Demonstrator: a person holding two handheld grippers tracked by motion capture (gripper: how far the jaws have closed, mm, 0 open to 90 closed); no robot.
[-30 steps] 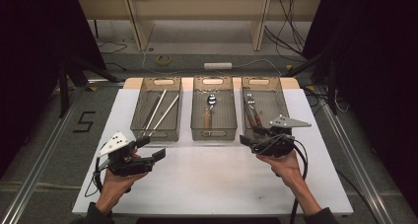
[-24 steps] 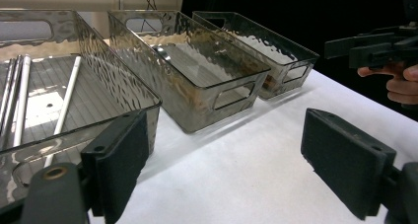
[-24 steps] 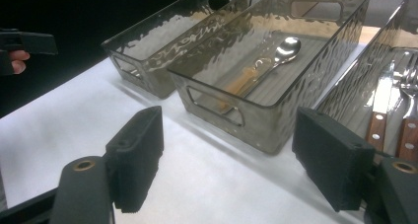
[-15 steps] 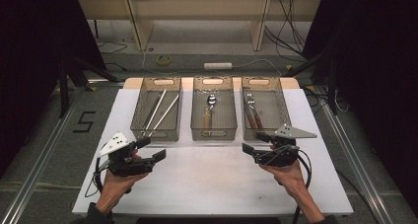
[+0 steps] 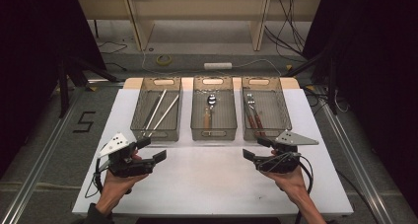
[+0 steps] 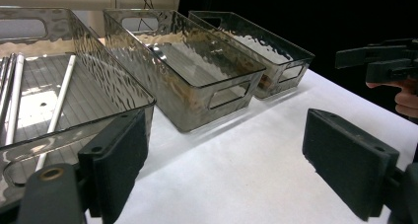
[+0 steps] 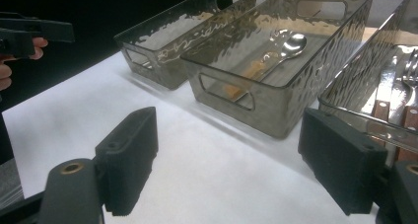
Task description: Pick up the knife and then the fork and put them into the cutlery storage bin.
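Three clear bins are found in a row at the far side of the white tabletop (image 5: 212,184). The left bin (image 5: 148,132) contains chopsticks (image 5: 158,110); the middle bin (image 5: 214,134) contains one spoon (image 5: 209,108) with a wooden handle; the right bin (image 5: 268,132) contains forks (image 5: 250,113) with wooden handles, lying side by side. No utensil is seen loose on the tabletop in front of the bins.

The left gripper (image 5: 148,150) is held above the near-left tabletop, just short of the left bin, its fingers (image 6: 121,165) spread wide with nothing between them. The right gripper (image 5: 254,149) is held just short of the right bin; its jaws have just been opening and now stand wide, and nothing is seen between its fingers (image 7: 130,160).

It is judged that the sorting of cutlery by kind is finished or very nearly so: every piece in view lies in a bin with its like, and both grippers are empty and clear of the bins. No remaining step can be identified from the views.
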